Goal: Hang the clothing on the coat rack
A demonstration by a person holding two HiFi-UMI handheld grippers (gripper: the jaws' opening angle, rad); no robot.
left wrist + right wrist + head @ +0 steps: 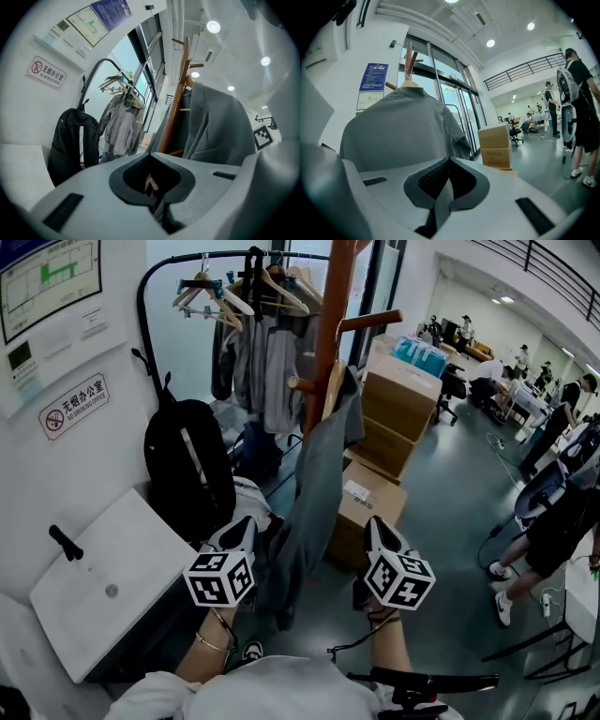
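A grey garment (314, 474) hangs on a wooden hanger from the brown coat rack (328, 315), with its hem low near the floor. My left gripper (249, 523) is just left of the garment's lower part, and my right gripper (372, 521) is to its right. Both look apart from the cloth. In the left gripper view the jaws (151, 157) are shut, with the garment (218, 122) and rack pole (176, 108) ahead. In the right gripper view the jaws (449, 161) are shut and the garment's back (398, 126) fills the left, the rack top (410, 51) above it.
A black backpack (187, 465) hangs on the wall at left. Behind it is a black clothes rail (253, 334) with hangers and jackets. Stacked cardboard boxes (394, 409) stand right of the rack. A white table (103, 587) is at lower left. A person (553, 531) stands at right.
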